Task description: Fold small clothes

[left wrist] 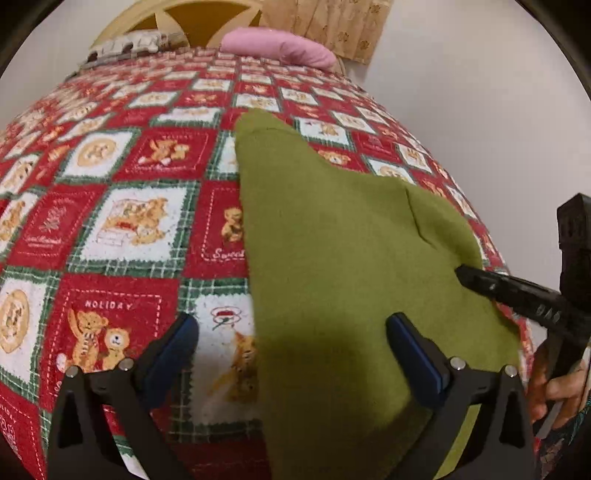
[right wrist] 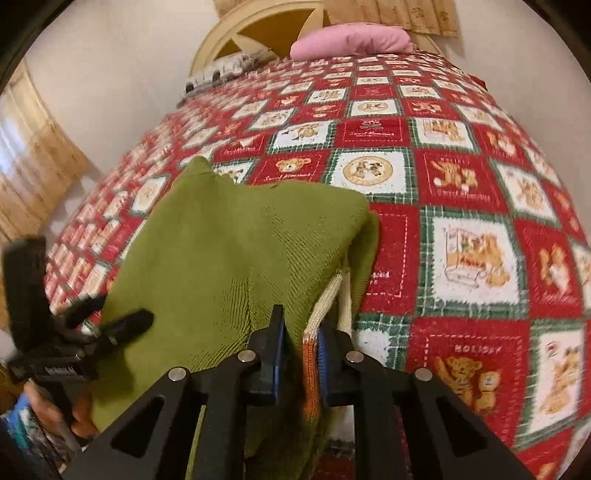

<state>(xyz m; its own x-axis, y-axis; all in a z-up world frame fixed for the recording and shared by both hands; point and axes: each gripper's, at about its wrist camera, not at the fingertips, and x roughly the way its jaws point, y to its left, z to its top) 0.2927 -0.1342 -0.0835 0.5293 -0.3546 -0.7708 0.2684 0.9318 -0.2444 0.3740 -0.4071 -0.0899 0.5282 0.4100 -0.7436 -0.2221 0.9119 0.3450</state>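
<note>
A small green knit garment (left wrist: 332,258) lies spread on the red teddy-bear bedspread (left wrist: 122,221). My left gripper (left wrist: 291,332) is open just above the garment's near left edge, one finger over the bedspread and one over the cloth. My right gripper (right wrist: 301,328) is shut on the garment (right wrist: 229,251) at an edge with a cream and orange striped trim (right wrist: 312,369), lifting that part. The right gripper also shows in the left wrist view (left wrist: 465,275), at the garment's right side. The left gripper also shows in the right wrist view (right wrist: 110,314), at the left.
A pink pillow (left wrist: 280,46) and a grey patterned cloth (left wrist: 129,46) lie at the bed's head by a cream headboard (right wrist: 258,22). The bed edge drops off at the right in the left wrist view. Curtains (right wrist: 33,158) hang at the left wall.
</note>
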